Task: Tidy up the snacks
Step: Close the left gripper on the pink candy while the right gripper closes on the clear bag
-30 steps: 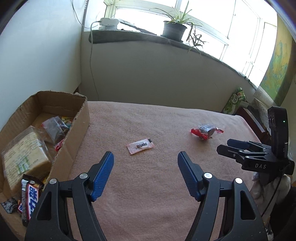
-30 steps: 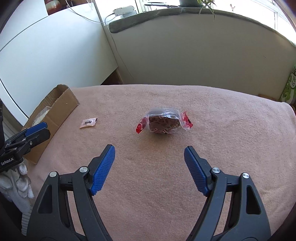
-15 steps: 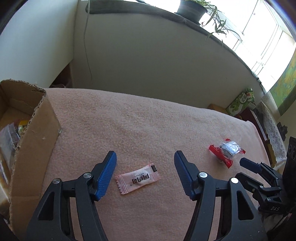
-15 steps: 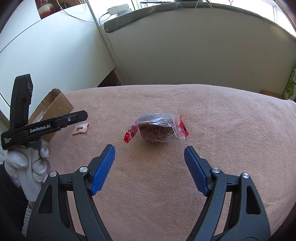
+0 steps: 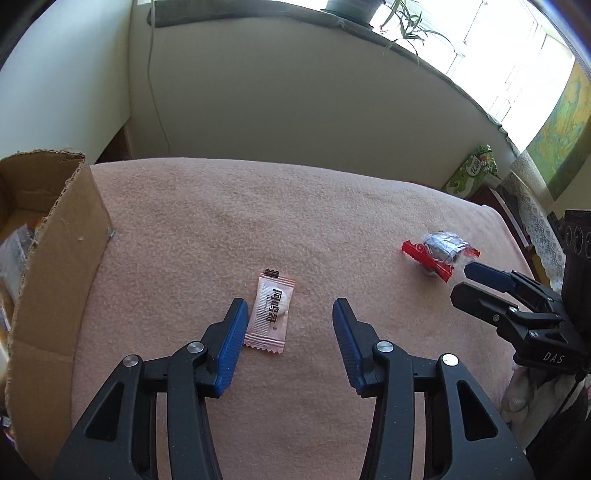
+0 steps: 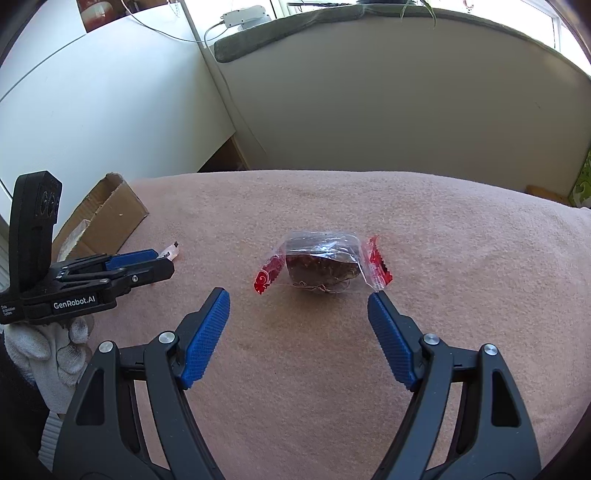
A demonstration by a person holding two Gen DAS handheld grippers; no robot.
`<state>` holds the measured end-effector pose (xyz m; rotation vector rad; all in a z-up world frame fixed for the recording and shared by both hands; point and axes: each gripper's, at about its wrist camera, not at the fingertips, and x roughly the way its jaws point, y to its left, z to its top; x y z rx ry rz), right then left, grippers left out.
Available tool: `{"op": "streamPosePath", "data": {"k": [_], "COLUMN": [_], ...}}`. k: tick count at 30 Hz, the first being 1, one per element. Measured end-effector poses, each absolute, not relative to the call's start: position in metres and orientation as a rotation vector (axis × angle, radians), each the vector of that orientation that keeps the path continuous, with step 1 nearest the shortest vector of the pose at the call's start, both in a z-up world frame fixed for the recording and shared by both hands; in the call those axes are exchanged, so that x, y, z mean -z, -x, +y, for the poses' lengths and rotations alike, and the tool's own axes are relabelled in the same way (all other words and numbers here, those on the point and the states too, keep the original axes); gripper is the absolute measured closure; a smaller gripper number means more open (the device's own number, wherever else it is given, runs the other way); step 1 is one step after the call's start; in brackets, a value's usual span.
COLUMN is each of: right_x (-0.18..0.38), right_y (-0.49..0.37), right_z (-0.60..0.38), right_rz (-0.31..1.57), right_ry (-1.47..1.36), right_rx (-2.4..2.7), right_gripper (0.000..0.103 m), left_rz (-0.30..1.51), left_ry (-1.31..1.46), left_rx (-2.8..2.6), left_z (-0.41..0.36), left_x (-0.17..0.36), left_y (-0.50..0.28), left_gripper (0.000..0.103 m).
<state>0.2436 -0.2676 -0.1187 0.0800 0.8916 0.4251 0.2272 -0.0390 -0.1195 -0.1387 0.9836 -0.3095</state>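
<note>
A small pink candy sachet lies on the pink blanket, its near end between the tips of my open left gripper, close to the left finger. A clear wrapper with red ends holding a dark snack lies just beyond my open right gripper. The same snack shows at the right in the left wrist view, with the right gripper right beside it. The left gripper shows at the left in the right wrist view, over the sachet.
An open cardboard box with packaged snacks stands at the blanket's left edge; it also shows in the right wrist view. A wall and windowsill with a potted plant lie behind. A green packet sits beyond the far right.
My left gripper has moved forward and turned, so the sachet now lies lengthwise between its tips. My right gripper has moved closer to the red-ended snack.
</note>
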Motion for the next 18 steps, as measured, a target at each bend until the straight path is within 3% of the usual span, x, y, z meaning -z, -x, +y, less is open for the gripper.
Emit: {"op": "streamPosePath", "data": {"k": [7, 14, 18], "right_x": [0.119, 0.126, 0.130], "right_y": [-0.253, -0.271, -0.279], "right_z": [-0.253, -0.244, -0.236], "right_rz": [0.888, 0.911, 0.915], "right_ry": [-0.035, -0.004, 0.022], "right_rx": [-0.386, -0.340, -0.330], "right_gripper": [0.023, 0.023, 0.024], "left_rz": [0.936, 0.921, 0.916], "left_ry": [-0.038, -0.042, -0.028], "left_rx": [0.209, 0.186, 0.193], "left_z": [-0.059, -0.057, -0.051], "left_x": [0.123, 0.125, 0.125], "left_y": [-0.224, -0.227, -0.224], "left_gripper": [0.069, 0.084, 0.085]}}
